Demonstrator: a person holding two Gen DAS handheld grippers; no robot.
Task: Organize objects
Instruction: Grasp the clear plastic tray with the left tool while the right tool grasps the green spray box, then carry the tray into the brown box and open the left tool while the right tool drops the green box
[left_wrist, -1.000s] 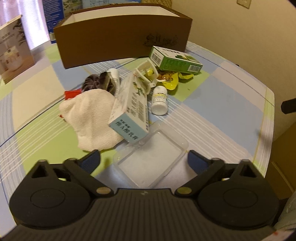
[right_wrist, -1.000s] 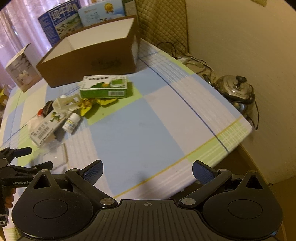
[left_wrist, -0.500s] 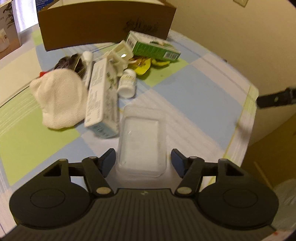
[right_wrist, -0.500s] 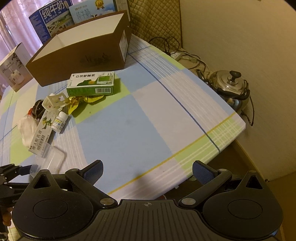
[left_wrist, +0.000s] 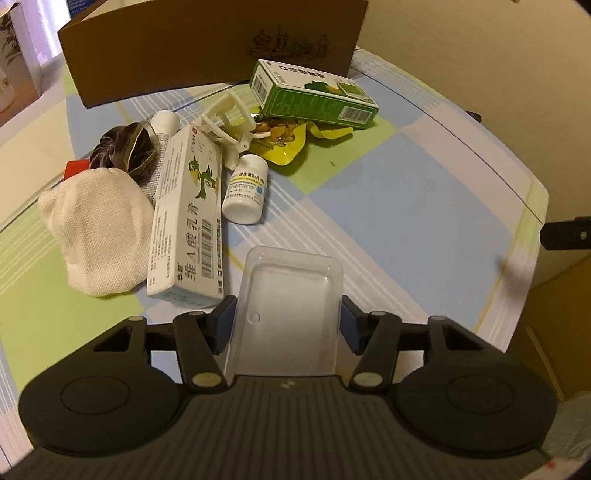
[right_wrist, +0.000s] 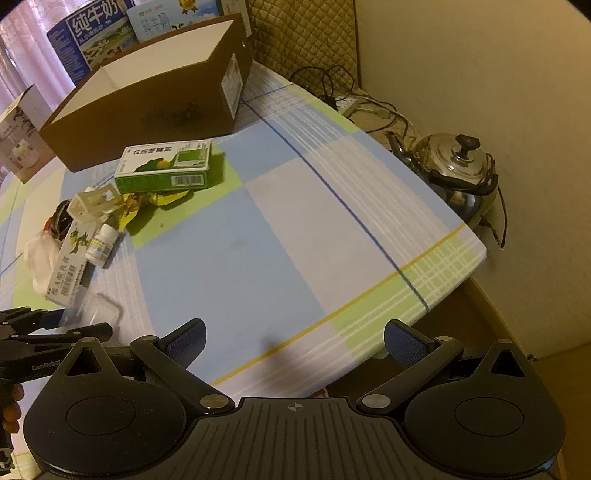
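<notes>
A: Where are we with the tidying?

B: Barely started, as we judge it. The brown box at the back of the counter shows only bare white inner walls from the right view; we can't see its floor, so we can't say whether anything is in it.

A: And the left gripper?

B: Its blue pads sit against both long sides of the clear tray, closed in on it. Whether the tray is off the counter we can't tell.

A: The right gripper?

B: Spread wide, holding nothing, hovering over the near edge of the counter.

A: What's left?

B: Nearly everything. The pile lies just ahead of the tray: white carton, pill bottle, cloth pouch, dark scrunchie, white clip, yellow wrapper and green carton. The green carton lies nearest the box.
</notes>
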